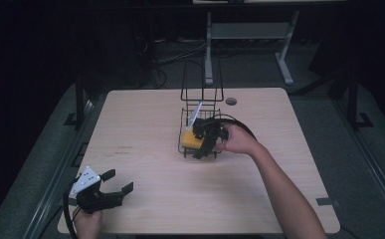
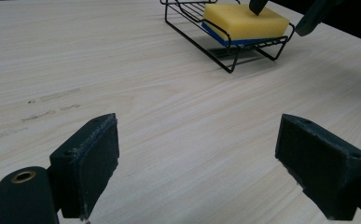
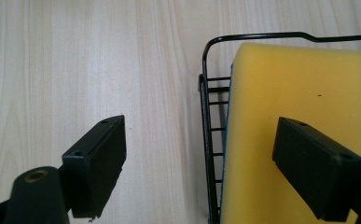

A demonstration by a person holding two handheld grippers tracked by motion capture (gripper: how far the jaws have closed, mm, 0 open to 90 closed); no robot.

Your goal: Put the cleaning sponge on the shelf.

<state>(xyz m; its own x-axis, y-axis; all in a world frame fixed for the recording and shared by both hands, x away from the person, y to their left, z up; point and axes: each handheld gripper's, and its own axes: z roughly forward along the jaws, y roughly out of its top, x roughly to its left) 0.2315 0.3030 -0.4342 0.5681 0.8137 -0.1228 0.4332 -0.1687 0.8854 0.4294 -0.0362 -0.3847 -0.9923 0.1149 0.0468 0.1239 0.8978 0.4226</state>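
Sponge (image 3: 285, 130) under open right claw (image 3: 199, 163)

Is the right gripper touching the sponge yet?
Cannot tell. In the right gripper view the open right gripper straddles the rack's rim, one jaw over the sponge; no gap or contact shows.

High view overlooks table; gripper views (closer) share the sponge (image 2: 244, 22)
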